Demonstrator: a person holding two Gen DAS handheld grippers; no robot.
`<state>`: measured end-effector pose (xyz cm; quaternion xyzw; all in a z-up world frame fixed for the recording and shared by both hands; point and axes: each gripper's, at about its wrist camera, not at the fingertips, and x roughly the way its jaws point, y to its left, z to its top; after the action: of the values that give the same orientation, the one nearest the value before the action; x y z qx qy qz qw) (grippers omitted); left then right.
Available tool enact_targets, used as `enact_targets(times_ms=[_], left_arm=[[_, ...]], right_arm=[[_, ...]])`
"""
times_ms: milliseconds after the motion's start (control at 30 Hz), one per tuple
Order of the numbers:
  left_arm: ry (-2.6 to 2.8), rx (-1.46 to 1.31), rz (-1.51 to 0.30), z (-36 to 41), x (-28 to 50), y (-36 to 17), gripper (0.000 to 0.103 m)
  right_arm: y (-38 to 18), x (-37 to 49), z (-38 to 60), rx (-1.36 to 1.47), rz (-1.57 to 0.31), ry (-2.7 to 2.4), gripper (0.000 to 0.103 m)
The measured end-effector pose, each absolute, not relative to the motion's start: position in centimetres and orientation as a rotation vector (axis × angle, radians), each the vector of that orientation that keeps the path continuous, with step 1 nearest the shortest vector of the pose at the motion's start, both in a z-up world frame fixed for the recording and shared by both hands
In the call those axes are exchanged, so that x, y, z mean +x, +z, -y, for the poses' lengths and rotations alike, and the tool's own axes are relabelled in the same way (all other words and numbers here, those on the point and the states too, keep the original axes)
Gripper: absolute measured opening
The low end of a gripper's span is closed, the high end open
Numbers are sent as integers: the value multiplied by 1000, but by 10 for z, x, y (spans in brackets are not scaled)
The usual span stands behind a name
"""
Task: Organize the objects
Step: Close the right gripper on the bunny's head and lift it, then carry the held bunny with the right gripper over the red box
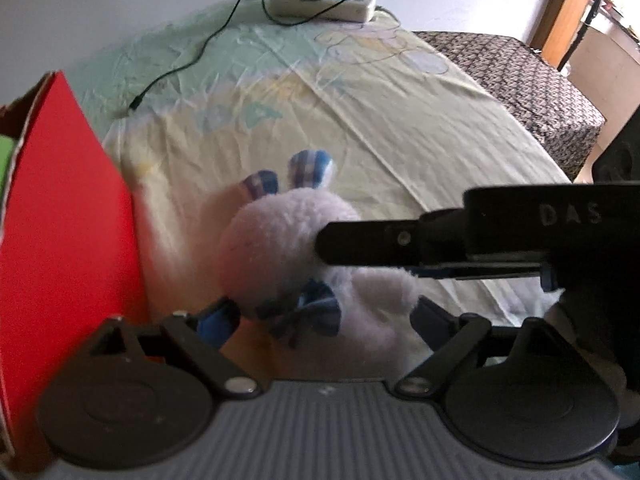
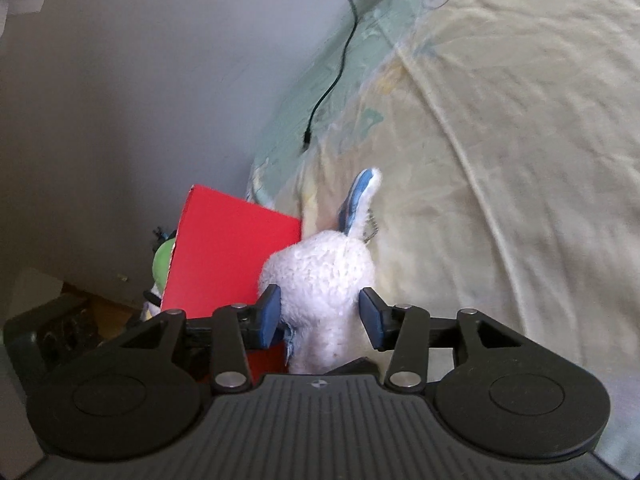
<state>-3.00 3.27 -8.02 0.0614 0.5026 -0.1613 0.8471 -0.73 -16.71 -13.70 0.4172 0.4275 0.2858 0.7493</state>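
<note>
A white plush bunny (image 1: 280,248) with blue checked ears and a bow hangs just above the pale yellow bed sheet (image 1: 360,100). My right gripper (image 2: 320,316) is shut on its neck, both blue pads (image 2: 270,314) pressing into the fur; in the left wrist view this gripper (image 1: 332,244) reaches in from the right against the bunny's head. My left gripper (image 1: 324,318) is open, its pads wide apart on either side of the bunny's body. A red cardboard box (image 1: 60,220) stands at the left, close to the bunny (image 2: 320,272). The box (image 2: 228,252) has a green toy (image 2: 162,264) inside.
A white power strip (image 1: 324,0) with a black plug lies at the head of the bed, and its black cable (image 1: 192,60) trails over the sheet towards the box. A dark patterned cover (image 1: 520,80) lies at the bed's right side. A grey wall (image 2: 120,100) rises behind the box.
</note>
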Motion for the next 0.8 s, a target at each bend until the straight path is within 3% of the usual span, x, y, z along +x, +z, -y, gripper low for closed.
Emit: enact_targets(times_ms=[333,800], left_arm=[[-344,145,-1029,-30,-32,-76,89],[-435,167,-870,-23,-68,-30,88]], right_arm=[[-137,-13,171,950,-948,641,45],[-87,-63,182,914,-766,612,45]])
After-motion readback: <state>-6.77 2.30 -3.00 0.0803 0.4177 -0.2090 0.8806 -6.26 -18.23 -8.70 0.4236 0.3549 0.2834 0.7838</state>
